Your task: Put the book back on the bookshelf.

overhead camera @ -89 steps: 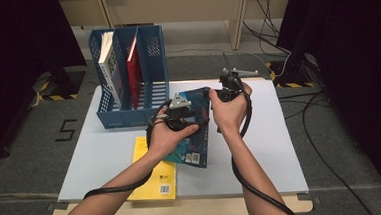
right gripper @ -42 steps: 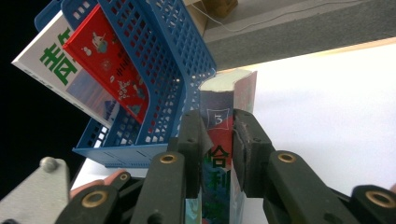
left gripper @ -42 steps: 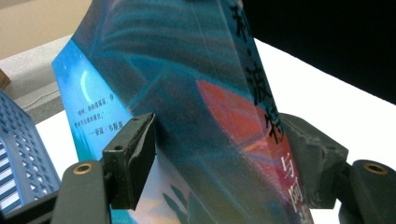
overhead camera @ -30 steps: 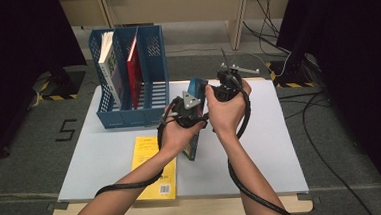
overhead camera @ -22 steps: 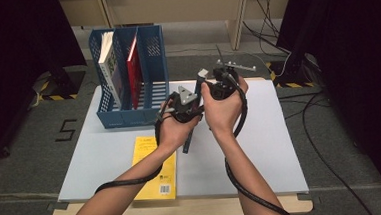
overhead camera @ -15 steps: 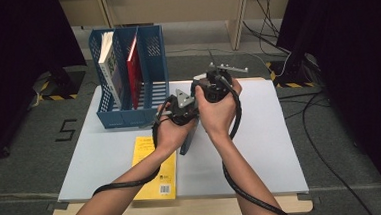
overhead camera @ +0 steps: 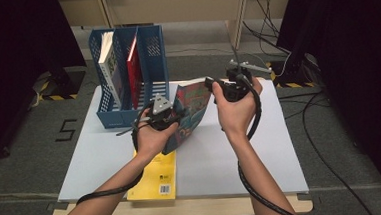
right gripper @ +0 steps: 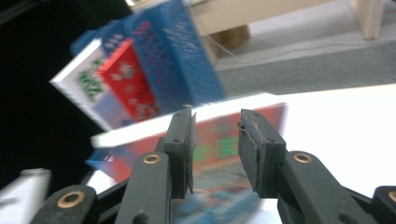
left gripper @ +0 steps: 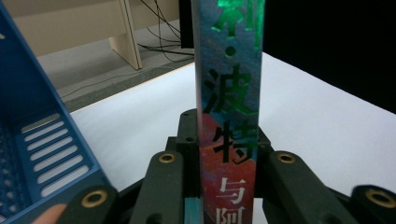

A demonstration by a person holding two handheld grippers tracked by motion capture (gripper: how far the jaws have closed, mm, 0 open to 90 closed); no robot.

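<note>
On the white counter (overhead camera: 241, 154), beside the blue rack (overhead camera: 148, 65), the left tool (left gripper: 224, 177) pinches the book (overhead camera: 191, 112) upright for shelving; the right tool (right gripper: 215, 144), jaws just opening, stands spread clear.

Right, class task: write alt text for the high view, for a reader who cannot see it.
Two hands hold a colourful book upright over a white table: the left gripper is clamped on it, while the right gripper is at its top corner. A blue file rack with books stands behind, and a yellow book lies flat in front.
</note>
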